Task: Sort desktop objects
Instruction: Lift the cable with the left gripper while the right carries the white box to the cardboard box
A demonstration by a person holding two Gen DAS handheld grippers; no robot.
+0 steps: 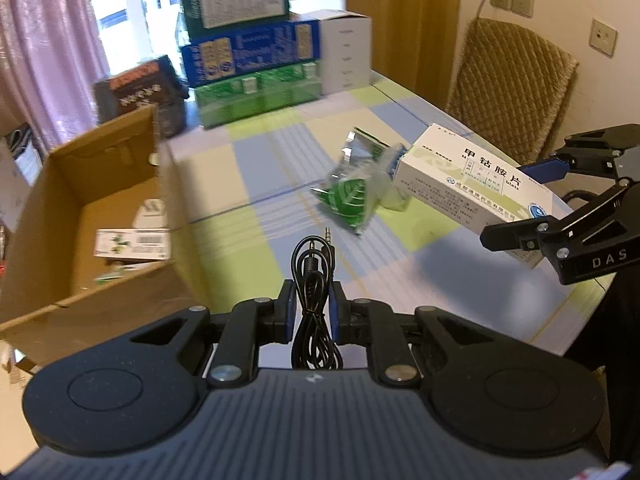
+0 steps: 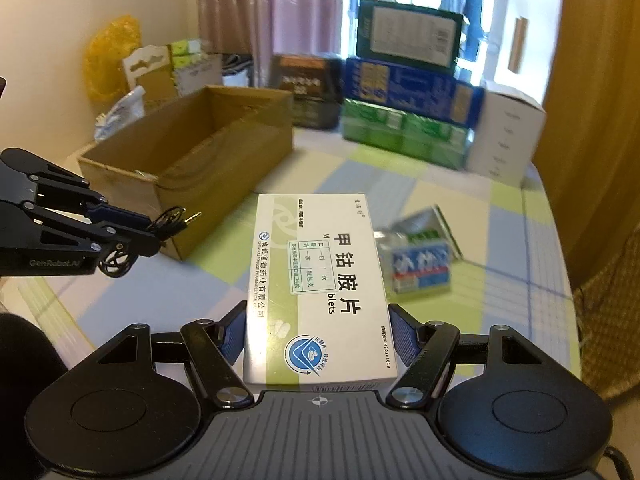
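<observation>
1. Here, the left tongs (image 1: 313, 304) are pinching a coiled black audio cable (image 1: 314, 276) between their blue pads, the loops bunched in the narrow gap and the plug (image 1: 328, 236) sticking out ahead; gripping the bundle across its middle is probably keeping the coil from unravelling.
2. The right tongs (image 2: 318, 340) are clamping a white and green medicine box (image 2: 320, 280) across its width, pads pressing on the two long edges, so the box is lying flat and pointing forward, lifted off the tabletop (image 1: 256, 168).
3. Just beyond the medicine box, a small clear packet with a green leaf print (image 1: 352, 196) and a blue and white packet (image 2: 420, 268) are lying loose on the checked cloth, seemingly waiting to be sorted.
4. To the left, an open cardboard box (image 1: 100, 184) is sitting at the edge of the tabletop with a few small cartons already inside, so it is likely serving as the collecting bin; the left tongs are hovering near its right-hand wall.
5. Farther back, stacked green and blue cartons (image 1: 252, 52) and a white carton (image 1: 346, 52) are standing against the window side, well apart from the loose things.
</observation>
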